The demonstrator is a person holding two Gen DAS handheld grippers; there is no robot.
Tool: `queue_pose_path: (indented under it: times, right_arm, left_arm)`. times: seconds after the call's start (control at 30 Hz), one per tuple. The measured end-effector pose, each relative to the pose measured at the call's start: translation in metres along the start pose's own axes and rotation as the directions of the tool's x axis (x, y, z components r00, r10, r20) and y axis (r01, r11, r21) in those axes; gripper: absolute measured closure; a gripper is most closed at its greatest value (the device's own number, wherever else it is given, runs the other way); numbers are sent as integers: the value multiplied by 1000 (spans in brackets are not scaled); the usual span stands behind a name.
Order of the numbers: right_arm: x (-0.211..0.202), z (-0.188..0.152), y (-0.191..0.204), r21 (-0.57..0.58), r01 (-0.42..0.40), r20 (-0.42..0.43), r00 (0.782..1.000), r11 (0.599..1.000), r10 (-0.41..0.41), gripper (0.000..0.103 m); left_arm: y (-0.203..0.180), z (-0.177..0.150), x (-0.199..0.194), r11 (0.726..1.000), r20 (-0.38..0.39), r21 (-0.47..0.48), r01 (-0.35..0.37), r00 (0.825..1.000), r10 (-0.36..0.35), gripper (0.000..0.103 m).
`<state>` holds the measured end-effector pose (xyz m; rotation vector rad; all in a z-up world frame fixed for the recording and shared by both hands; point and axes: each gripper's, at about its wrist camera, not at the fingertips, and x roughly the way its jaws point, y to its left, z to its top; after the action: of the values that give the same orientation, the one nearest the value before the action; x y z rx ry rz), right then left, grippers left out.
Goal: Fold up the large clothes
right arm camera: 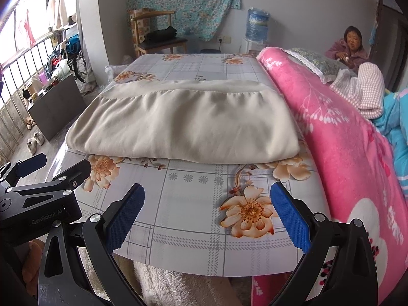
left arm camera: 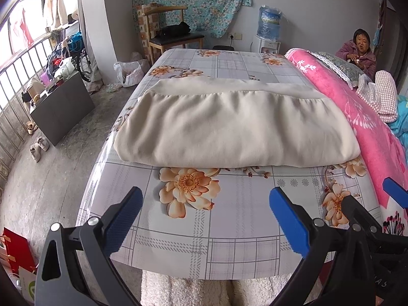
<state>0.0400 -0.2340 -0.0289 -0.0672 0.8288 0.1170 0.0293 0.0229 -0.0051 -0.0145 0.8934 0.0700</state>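
Note:
A cream garment (left arm camera: pixel 229 125) lies folded into a wide rectangle on the floral-covered table (left arm camera: pixel 204 229), its folded edge toward me. It also shows in the right wrist view (right arm camera: pixel 188 125). My left gripper (left arm camera: pixel 205 201) is open and empty, held above the table's near edge, short of the garment. My right gripper (right arm camera: pixel 207 199) is open and empty beside it, also short of the garment. The right gripper's fingers (left arm camera: pixel 392 188) show at the right of the left wrist view, and the left gripper (right arm camera: pixel 38 170) shows at the left of the right wrist view.
A pink floral blanket (right arm camera: pixel 344 140) runs along the table's right side. A person (right arm camera: pixel 352 48) sits at the far right. A wooden chair (left arm camera: pixel 173 35) and a water dispenser (left arm camera: pixel 269 25) stand behind the table. A dark cabinet (left arm camera: pixel 61 107), shoes and clutter are on the floor at left.

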Motion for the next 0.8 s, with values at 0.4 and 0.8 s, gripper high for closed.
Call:
queue_pose_path:
  times: [0.4,0.8]
  right_arm:
    - [0,1,-2,11,14,-4,1000,1000,-14,8]
    - [1,0,-2,11,20,-8,1000,1000,-20,8]
  left_arm:
    - [0,-1,2,1000,-19,-10,14,1000,-15,5]
    - [2,0,5,1000,-27,-19,22,999,-22,5]
